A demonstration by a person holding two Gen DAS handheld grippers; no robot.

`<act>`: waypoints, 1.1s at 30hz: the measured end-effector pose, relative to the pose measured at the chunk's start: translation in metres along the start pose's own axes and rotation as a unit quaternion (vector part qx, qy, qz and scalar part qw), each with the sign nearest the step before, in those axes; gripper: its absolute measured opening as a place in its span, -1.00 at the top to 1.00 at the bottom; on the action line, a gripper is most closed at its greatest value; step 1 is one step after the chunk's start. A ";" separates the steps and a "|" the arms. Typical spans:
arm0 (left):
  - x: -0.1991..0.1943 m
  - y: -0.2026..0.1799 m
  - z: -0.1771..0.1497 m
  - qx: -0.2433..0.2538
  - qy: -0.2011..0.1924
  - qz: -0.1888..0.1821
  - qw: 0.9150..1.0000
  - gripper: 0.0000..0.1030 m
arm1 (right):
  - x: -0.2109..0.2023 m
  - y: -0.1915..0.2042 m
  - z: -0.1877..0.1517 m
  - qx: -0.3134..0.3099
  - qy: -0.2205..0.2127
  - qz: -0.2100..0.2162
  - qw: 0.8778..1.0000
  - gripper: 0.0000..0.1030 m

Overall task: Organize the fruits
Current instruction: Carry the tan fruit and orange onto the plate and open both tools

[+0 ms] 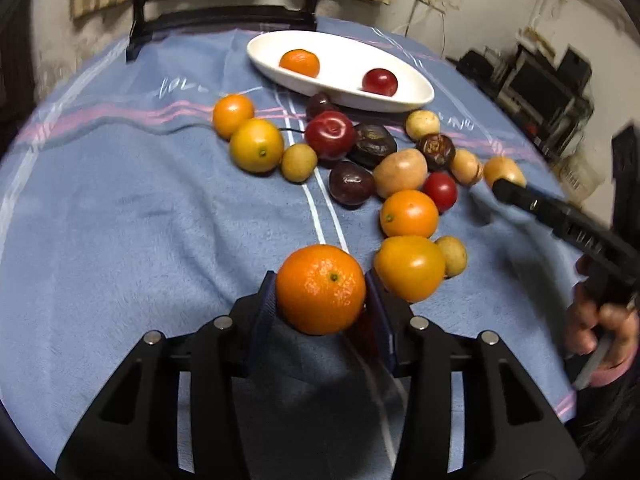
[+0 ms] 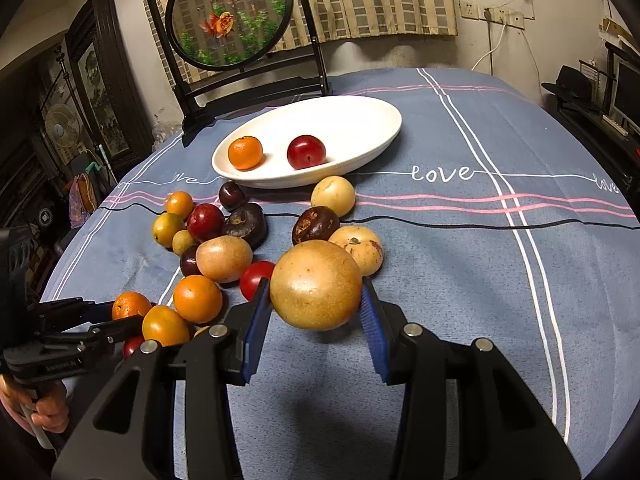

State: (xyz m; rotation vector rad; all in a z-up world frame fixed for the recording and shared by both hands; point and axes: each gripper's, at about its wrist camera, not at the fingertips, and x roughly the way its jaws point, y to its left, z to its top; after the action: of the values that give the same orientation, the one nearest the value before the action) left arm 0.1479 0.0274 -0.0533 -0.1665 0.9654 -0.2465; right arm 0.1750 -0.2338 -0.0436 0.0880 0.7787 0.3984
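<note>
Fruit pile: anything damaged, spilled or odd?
Nothing spilled. Two dark fruits look off: a shrivelled one beside the red fruits and a blotchy one beside the tan fruits. Only an orange and a red plum are in the white dish; the rest lie loose on the cloth.

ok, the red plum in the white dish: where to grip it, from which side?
Grip the red plum across its widest middle, coming down from above. It sits alone in the white dish, apart from the orange, so both flanks look free. The dish's raised rim probably blocks a low side approach; it's round, so finger direction matters little.
</note>
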 end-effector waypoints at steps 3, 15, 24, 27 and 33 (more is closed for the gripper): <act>-0.002 0.005 0.000 -0.016 -0.004 -0.012 1.000 0.15 | 0.000 0.000 0.000 -0.001 -0.001 0.001 1.000 0.14; -0.035 -0.012 0.033 0.041 -0.063 -0.018 0.997 0.15 | -0.005 0.003 0.005 -0.001 -0.006 0.040 0.999 0.14; -0.026 -0.019 0.149 0.052 -0.097 -0.014 0.994 0.15 | 0.002 0.002 0.091 -0.012 -0.048 0.065 0.997 0.14; -0.008 -0.025 0.183 0.051 -0.099 -0.016 0.994 0.14 | 0.026 -0.004 0.117 -0.009 -0.059 0.046 0.997 0.14; 0.060 -0.026 0.230 0.032 -0.064 -0.003 0.997 0.14 | 0.080 -0.020 0.140 0.000 -0.045 0.010 0.999 0.14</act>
State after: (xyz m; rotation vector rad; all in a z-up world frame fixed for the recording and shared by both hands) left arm 0.3677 -0.0078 0.0344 -0.1250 0.8297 -0.2691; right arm 0.3303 -0.2117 -0.0019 0.1139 0.6904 0.4104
